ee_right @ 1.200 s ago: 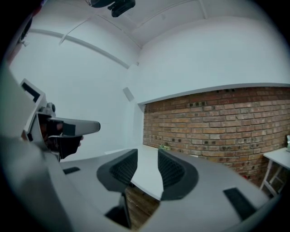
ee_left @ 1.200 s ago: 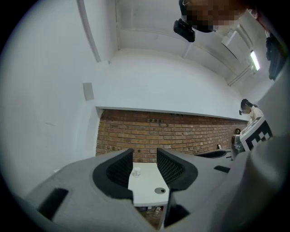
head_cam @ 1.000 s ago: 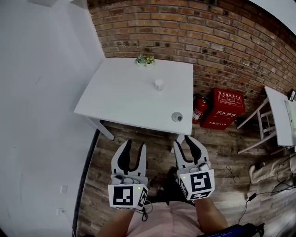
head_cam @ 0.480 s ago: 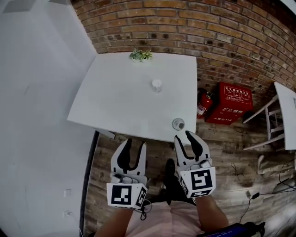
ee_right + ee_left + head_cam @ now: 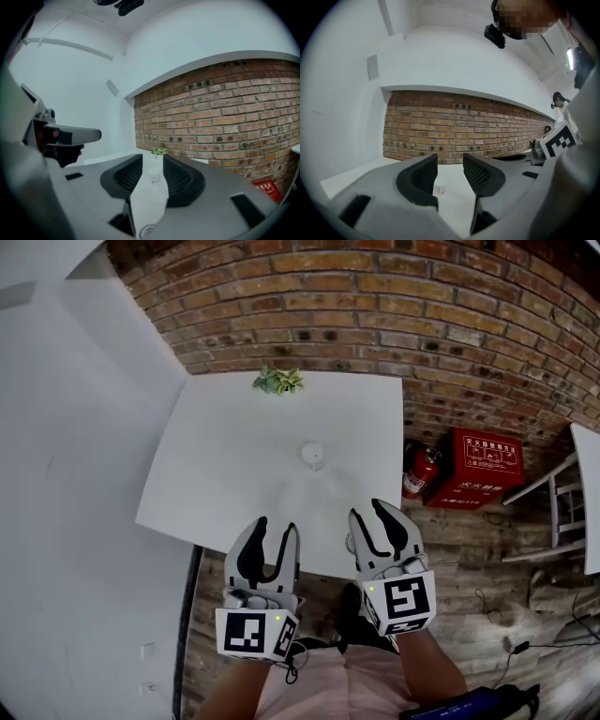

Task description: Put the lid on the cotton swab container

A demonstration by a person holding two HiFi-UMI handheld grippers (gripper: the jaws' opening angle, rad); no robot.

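Note:
The white cotton swab container (image 5: 313, 454) stands upright near the middle of the white table (image 5: 225, 465). Its round lid (image 5: 144, 230) lies on the table just below my right gripper (image 5: 373, 512); in the head view that gripper hides it. The right gripper (image 5: 152, 164) is open and empty, and the container (image 5: 153, 174) shows far off between its jaws. My left gripper (image 5: 277, 526) hovers over the table's near edge. Its jaws (image 5: 450, 164) are opening, with nothing between them, only a small white object (image 5: 439, 189) far off on the table.
A small potted plant (image 5: 277, 381) sits at the table's far edge against the brick wall (image 5: 394, 306). A fire extinguisher (image 5: 419, 470) and a red box (image 5: 476, 460) stand on the wooden floor to the right. A white wall (image 5: 66, 474) runs along the left.
The view has closed in on the table. Both grippers, earlier over the floor, now reach over its near edge. The lid has slipped out of sight behind the right gripper.

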